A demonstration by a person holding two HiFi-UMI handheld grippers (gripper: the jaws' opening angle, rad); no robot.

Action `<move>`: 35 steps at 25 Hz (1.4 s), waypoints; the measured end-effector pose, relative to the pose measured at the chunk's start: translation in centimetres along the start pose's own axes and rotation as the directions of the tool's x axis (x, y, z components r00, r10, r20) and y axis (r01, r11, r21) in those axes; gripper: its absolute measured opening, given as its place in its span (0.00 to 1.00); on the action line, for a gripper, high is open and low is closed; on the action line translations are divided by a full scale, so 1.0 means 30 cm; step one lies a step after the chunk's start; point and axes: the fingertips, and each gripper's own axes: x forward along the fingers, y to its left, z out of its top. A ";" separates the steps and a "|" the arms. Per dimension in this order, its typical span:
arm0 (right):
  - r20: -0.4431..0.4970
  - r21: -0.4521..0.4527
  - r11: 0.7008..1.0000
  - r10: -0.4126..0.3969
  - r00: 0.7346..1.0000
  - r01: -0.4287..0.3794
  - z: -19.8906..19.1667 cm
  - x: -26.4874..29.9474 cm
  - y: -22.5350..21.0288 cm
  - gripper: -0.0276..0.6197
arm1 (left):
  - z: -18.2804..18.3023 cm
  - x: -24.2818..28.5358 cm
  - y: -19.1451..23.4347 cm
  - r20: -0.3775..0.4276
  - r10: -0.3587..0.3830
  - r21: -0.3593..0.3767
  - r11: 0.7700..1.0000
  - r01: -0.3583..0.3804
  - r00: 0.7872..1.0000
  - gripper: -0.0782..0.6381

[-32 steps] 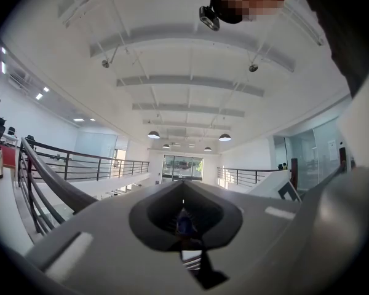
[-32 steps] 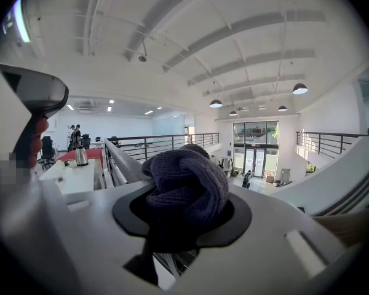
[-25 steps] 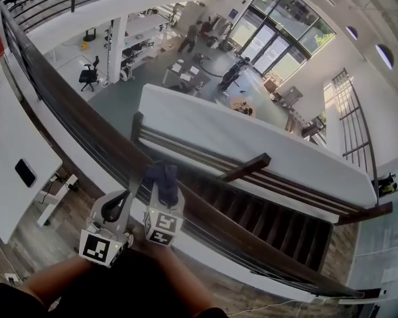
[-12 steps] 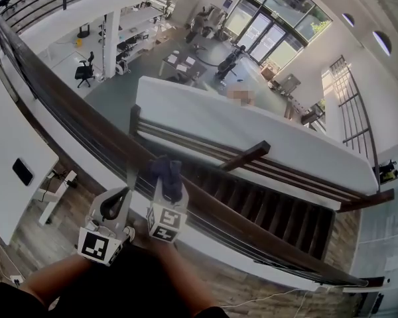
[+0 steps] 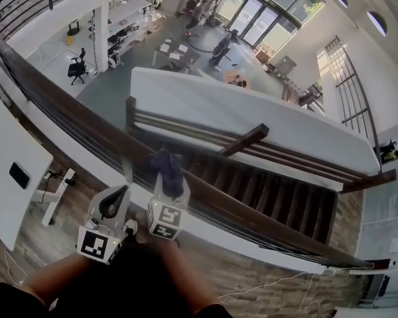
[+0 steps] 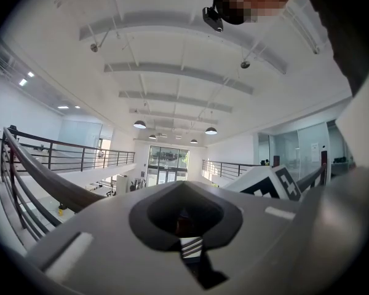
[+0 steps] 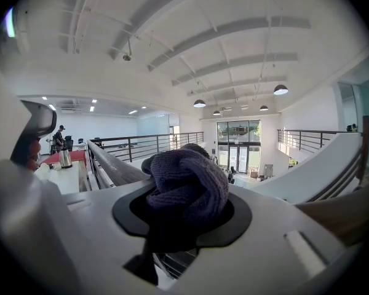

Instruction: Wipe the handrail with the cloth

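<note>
Right gripper (image 5: pixel 167 179) jaws clamping purple cloth (image 5: pixel 164 163) over wooden handrail (image 5: pixel 53 91); left gripper (image 5: pixel 113 204) jaws together, empty. Needing firm, even pressure along rail.

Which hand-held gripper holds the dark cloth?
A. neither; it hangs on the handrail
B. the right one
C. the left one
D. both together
B: the cloth sits bunched between the jaws of the right hand-held gripper, while the left hand-held gripper has nothing between its jaws.
</note>
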 end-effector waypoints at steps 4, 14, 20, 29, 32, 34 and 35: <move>0.002 -0.012 1.000 -0.022 1.000 0.022 0.003 -0.018 -0.027 0.27 | -0.002 0.011 -0.026 -0.003 -0.032 -0.005 0.999 0.032 0.999 0.11; -0.004 -0.027 0.999 -0.046 0.999 0.045 -0.008 -0.043 -0.046 0.27 | -0.013 0.023 -0.043 -0.031 -0.061 -0.020 0.998 0.061 0.998 0.11; -0.008 -0.022 0.998 -0.064 0.998 0.063 -0.016 -0.056 -0.068 0.27 | -0.014 0.028 -0.050 -0.033 -0.074 -0.018 0.997 0.073 0.997 0.11; -0.009 -0.035 0.994 -0.107 0.994 0.107 -0.033 -0.087 -0.127 0.27 | -0.024 0.025 -0.072 -0.037 -0.094 -0.021 0.995 0.093 0.995 0.11; -0.002 -0.036 0.993 -0.115 0.993 0.115 -0.024 -0.096 -0.144 0.27 | -0.016 0.029 -0.090 -0.021 -0.108 -0.024 0.994 0.107 0.994 0.11; -0.004 -0.028 0.992 -0.121 0.993 0.121 -0.020 -0.101 -0.158 0.27 | -0.007 0.037 -0.103 -0.020 -0.117 -0.024 0.993 0.116 0.993 0.11; -0.004 -0.027 0.992 -0.123 0.992 0.123 -0.020 -0.101 -0.164 0.27 | -0.007 0.041 -0.107 -0.018 -0.121 -0.026 0.992 0.120 0.993 0.11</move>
